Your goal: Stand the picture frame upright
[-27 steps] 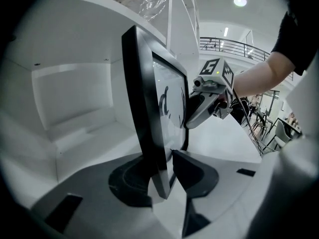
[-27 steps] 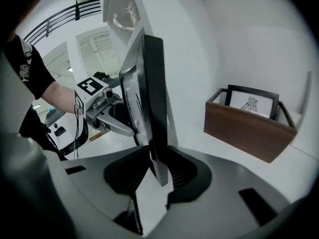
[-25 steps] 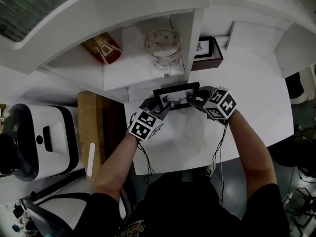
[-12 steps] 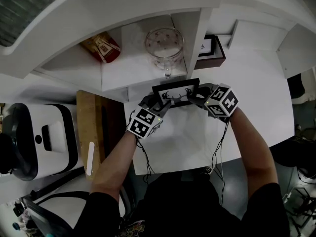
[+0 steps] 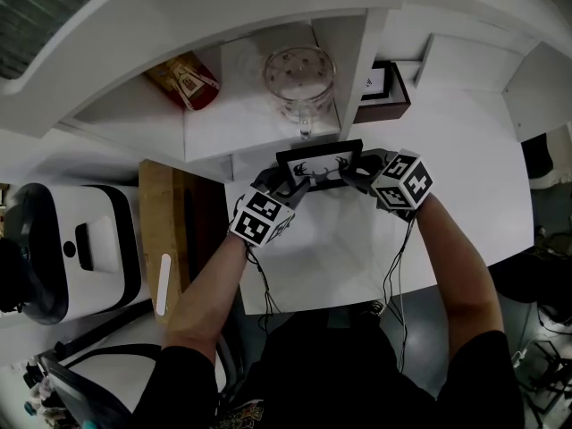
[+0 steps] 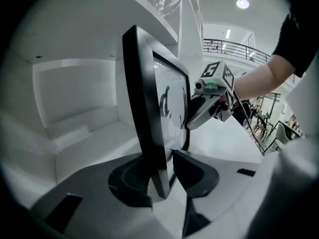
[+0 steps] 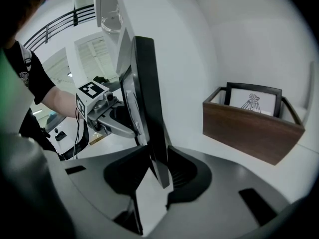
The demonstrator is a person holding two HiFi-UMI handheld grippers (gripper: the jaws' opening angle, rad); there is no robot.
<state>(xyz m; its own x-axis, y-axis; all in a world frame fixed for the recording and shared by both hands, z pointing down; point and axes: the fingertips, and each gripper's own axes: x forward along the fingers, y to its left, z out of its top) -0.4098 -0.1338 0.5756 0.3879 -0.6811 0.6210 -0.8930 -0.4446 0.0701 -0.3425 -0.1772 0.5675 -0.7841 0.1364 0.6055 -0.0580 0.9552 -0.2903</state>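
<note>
The black picture frame with a white deer print stands nearly upright on the white table, just in front of the shelf unit. My left gripper is shut on its left end. My right gripper is shut on its right end. In the left gripper view the frame rises edge-on between the jaws of that gripper, and the right gripper shows beyond it. The right gripper view shows the frame edge-on inside that gripper, with the left gripper at its far end.
The white shelf behind the frame holds a glass mug and a red packet. A brown wooden box with a small picture stands at the back right. A wooden board and a white appliance lie to the left.
Both grippers and the frame have shifted slightly away from me, toward the shelf. The grip on each end looks the same.
</note>
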